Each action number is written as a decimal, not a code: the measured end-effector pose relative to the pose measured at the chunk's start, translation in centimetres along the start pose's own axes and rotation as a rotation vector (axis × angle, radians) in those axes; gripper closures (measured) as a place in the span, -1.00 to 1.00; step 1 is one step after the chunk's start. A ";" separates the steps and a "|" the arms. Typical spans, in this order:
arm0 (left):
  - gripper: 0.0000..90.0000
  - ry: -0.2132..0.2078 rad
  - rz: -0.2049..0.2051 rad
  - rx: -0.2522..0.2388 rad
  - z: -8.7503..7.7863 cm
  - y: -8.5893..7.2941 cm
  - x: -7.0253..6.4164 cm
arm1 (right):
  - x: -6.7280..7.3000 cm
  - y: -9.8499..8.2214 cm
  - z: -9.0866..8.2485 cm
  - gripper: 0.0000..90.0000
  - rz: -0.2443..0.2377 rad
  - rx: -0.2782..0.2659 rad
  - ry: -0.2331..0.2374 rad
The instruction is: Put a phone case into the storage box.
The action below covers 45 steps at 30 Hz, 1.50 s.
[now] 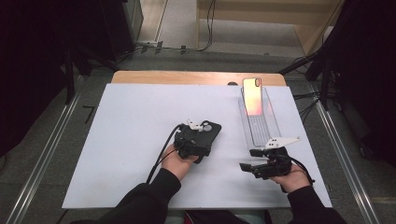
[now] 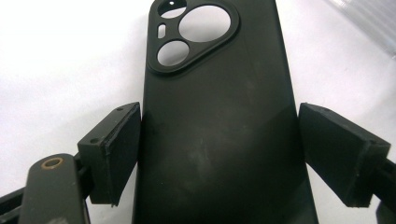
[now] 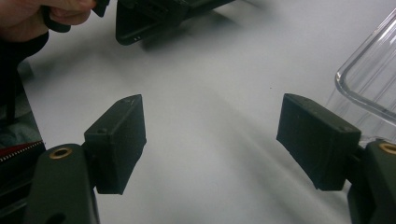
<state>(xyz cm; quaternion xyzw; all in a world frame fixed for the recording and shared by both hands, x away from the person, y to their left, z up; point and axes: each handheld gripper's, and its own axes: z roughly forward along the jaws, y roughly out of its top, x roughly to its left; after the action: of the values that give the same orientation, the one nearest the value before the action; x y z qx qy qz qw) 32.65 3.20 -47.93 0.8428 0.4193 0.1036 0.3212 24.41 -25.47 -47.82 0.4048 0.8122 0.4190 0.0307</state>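
Case [image 2: 219, 135] lies between left gripper [image 2: 219, 154] fingers [image 2: 114, 154].

One black phone case [image 2: 219, 130], one phone [image 1: 252, 96], one clear tray [image 1: 273, 123].

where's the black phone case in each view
High view: the black phone case lies at centre on the white board, at the left hand-held gripper.
Left gripper view: it runs up the middle between the two jaws, camera cutouts at top.
Right gripper view: I can't make it out.
Shared landmark: the clear plastic tray, at the right edge of the right gripper view.
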 end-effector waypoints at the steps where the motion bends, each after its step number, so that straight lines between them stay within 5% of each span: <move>1: -0.62 -0.009 -0.002 -0.004 -0.2 0.1 0.0 | 0.0 0.0 0.0 -0.51 0.000 0.000 0.001; 16: -0.63 -0.071 -0.017 -0.059 -2.6 1.0 0.8 | 0.2 0.1 -0.1 -0.51 -0.017 -0.019 -0.002; 30: -0.63 -0.150 0.009 -0.115 -5.4 1.0 0.3 | 1.0 0.6 -0.4 -0.51 -0.027 -0.053 0.018; 45: -0.63 -0.124 -0.002 -0.164 -6.2 -0.9 0.1 | 3.0 3.0 -0.6 -0.54 0.009 -0.091 0.007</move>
<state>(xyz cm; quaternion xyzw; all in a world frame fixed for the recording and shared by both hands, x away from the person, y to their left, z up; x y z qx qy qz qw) 29.42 6.51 -43.75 0.8179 0.3896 0.0848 0.4149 24.05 -22.86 -44.45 0.4052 0.7906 0.4569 0.0443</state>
